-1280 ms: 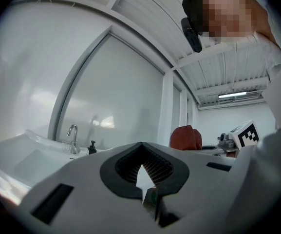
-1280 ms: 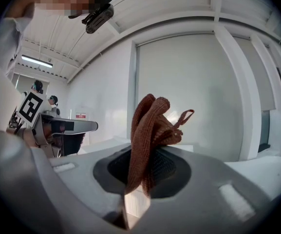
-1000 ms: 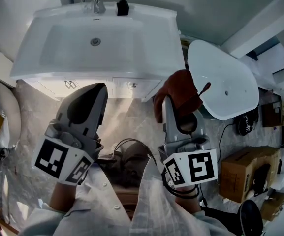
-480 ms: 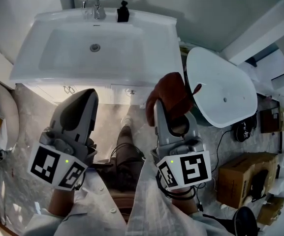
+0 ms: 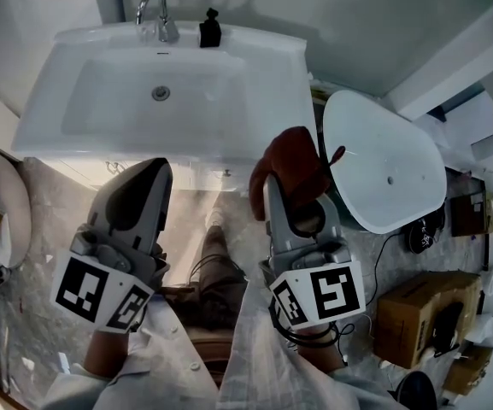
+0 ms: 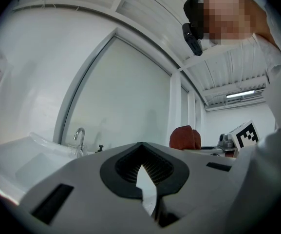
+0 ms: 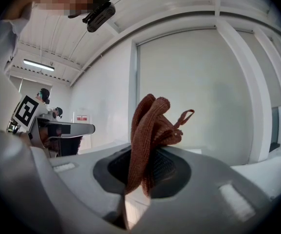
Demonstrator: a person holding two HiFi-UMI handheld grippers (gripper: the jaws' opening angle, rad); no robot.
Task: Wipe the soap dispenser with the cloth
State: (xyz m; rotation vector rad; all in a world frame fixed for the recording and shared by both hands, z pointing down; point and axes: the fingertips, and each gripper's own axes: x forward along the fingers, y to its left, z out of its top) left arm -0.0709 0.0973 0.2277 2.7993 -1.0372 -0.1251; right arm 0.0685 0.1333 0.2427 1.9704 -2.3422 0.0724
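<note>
Fingers on my right gripper point(image 7: 142, 165) are clamped on a rust-brown knitted cloth point(image 7: 152, 126), which stands bunched above the tips with a small loop sticking out to the right. On my left gripper point(image 6: 141, 152) the fingers are closed tip to tip with nothing between them.

From the head view, the small black pump soap dispenser point(image 5: 209, 31) stands upright on the far rim of the white ceramic sink point(image 5: 255, 101), just right of the chrome faucet point(image 5: 154, 11). Both grippers hang on the near side of the sink, well apart from the dispenser. It lies far and to the left of the cloth-holding right gripper, and far and a little right of the left one; I judge the two about equally distant.

Wiping has not started, as I read it. Since the dispenser's long axis is vertical, my next move would be carrying the cloth far-left across the basin and stroking up and down its body.
</note>
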